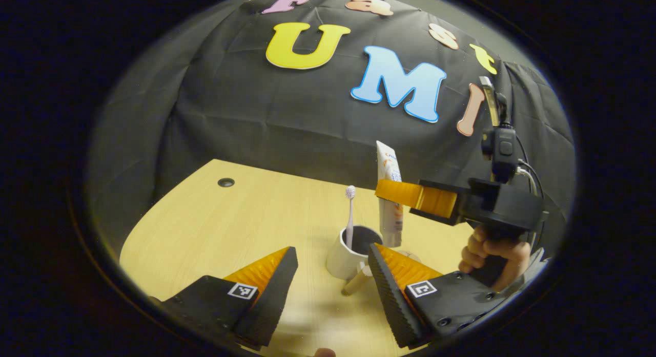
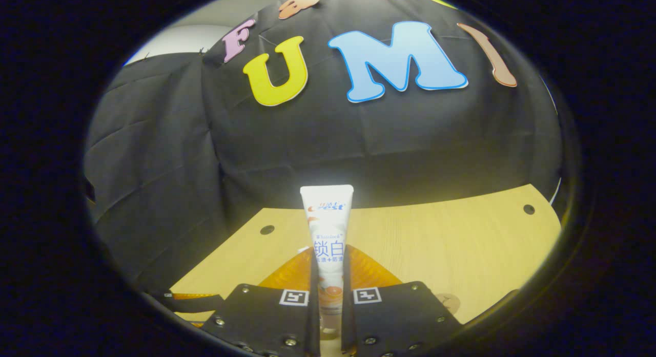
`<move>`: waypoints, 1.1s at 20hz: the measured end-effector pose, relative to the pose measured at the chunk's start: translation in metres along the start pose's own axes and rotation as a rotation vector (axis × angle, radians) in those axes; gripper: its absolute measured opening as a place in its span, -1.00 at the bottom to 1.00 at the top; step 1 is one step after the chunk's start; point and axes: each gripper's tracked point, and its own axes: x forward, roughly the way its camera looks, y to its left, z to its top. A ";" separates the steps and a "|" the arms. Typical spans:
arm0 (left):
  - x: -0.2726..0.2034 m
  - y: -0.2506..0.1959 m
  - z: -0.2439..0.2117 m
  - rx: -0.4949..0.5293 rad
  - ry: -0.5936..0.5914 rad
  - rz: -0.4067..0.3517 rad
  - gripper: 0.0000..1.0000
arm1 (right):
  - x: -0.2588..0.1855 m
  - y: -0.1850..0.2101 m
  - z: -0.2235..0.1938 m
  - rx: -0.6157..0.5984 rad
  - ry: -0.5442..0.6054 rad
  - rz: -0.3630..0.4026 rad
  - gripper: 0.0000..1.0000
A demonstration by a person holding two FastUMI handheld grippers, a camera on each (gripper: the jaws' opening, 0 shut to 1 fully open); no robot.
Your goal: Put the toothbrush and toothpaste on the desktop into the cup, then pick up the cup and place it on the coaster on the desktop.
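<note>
A white cup [image 1: 342,259] with a dark inside stands on the wooden desk [image 1: 230,229], and a pale toothbrush [image 1: 350,213] stands in it, head up. My left gripper [image 1: 332,277] is open just in front of the cup, one finger on each side of it, not touching. My right gripper [image 1: 392,192] is shut on the white toothpaste tube [image 1: 385,165], held upright just behind the cup's right rim. In the right gripper view the toothpaste tube [image 2: 328,234] rises between the shut fingers of my right gripper [image 2: 328,300]. A round tan coaster [image 2: 448,301] lies on the desk at the lower right.
A hand [image 1: 492,254] holds the right gripper's handle at the right of the left gripper view. A light stick-like handle [image 1: 356,282] juts from the cup's base toward me. Small round holes [image 1: 226,182] [image 2: 528,209] sit near the desk's far edge. The black cloth wall closes the back.
</note>
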 end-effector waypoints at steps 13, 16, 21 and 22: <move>-0.010 0.025 -0.006 -0.010 0.019 0.020 0.82 | 0.027 0.009 -0.035 -0.093 0.000 -0.041 -0.43; -0.009 0.025 -0.006 -0.005 0.022 0.016 0.82 | 0.020 0.013 -0.035 -0.108 0.008 -0.038 -0.17; -0.009 0.022 -0.007 0.000 0.026 0.002 0.93 | 0.007 0.017 -0.034 -0.100 0.022 -0.027 0.24; -0.010 0.021 -0.007 0.002 0.027 -0.001 0.93 | 0.004 0.017 -0.029 -0.097 0.014 -0.028 0.24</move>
